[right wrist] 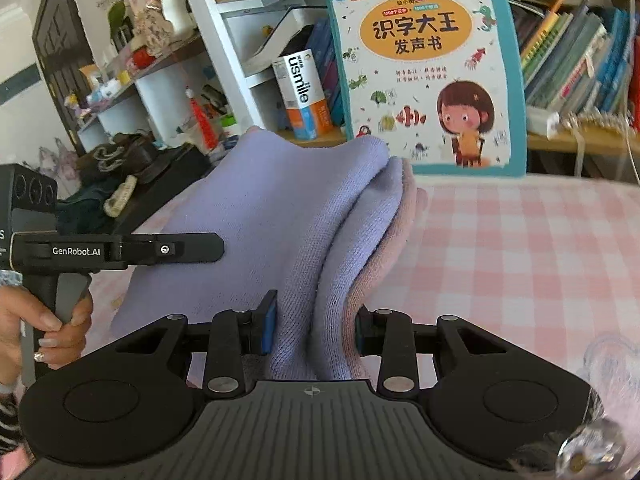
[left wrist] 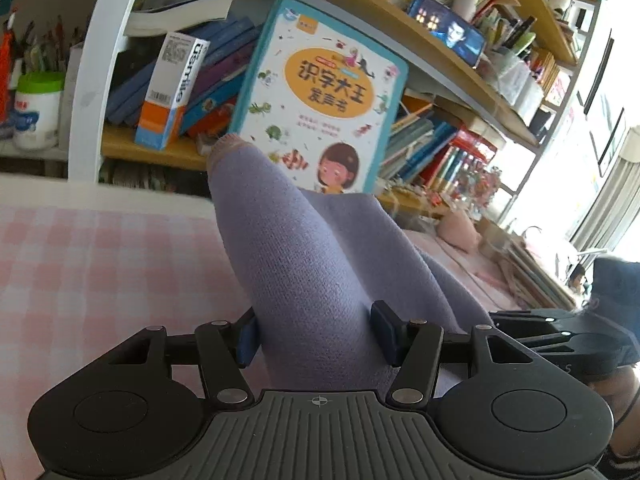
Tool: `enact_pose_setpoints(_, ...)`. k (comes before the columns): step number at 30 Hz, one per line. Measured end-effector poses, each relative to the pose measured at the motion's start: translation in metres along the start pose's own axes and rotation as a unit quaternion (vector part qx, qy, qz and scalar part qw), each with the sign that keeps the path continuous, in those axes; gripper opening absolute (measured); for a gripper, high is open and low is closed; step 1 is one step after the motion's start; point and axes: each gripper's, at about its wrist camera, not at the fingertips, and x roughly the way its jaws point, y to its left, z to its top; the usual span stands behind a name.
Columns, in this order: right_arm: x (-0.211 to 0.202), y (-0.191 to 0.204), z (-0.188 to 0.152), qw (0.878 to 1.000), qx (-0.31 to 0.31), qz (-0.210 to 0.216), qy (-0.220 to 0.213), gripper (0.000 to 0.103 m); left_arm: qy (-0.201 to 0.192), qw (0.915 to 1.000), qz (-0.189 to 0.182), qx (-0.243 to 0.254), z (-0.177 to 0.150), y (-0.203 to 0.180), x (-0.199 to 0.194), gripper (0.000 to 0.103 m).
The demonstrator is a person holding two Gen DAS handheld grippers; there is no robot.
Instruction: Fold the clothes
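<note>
Between the left fingers (left wrist: 247, 338) the gap is filled by lilac cloth (left wrist: 316, 264), which also rises ahead of them. Left of those fingers the checked table (left wrist: 100, 264) lies bare. Ahead stand a picture book (left wrist: 320, 92) and shelf (left wrist: 160, 148). Right of the right fingers (right wrist: 269, 328) the table is bare; left of them is the other gripper's handle (right wrist: 120, 250) in a hand (right wrist: 60, 328).

Two grippers are showing: the left gripper (left wrist: 316, 338) and the right gripper (right wrist: 316, 328), each with two jaws closing on cloth. One lilac knit garment (right wrist: 280, 216) is lying in several folded layers on one pink checked counter (right wrist: 520, 240). One large children's book (right wrist: 424, 68) is standing at the far side, one white and orange box (right wrist: 302, 92) is leaning left of it, and one hand (right wrist: 52, 324) is showing at the near left.
</note>
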Motion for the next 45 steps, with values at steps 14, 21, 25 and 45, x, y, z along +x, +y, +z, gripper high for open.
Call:
enact_pose_setpoints(14,0.078,-0.023,0.042,0.999,-0.023,-0.046,0.003,0.031,0.008,0.9994,0.03,-0.016,0.043,0.051,0.072,0.057)
enact_pose_setpoints(21,0.098,-0.033,0.052,0.998,-0.025,-0.057,0.004,0.031,-0.001,0.999,0.027,-0.036,0.049,0.067,0.088,0.057)
enact_pose_setpoints(25,0.1,-0.036,0.054,0.998,-0.026,-0.05,-0.003,0.031,-0.005,0.9984,0.025,-0.051,0.047,0.074,0.093,0.058)
enact_pose_setpoints(45,0.01,-0.01,-0.008,0.99,-0.044,-0.1,-0.094,0.08,-0.12,0.9762,0.152,0.099,-0.009,-0.018,0.002,0.096)
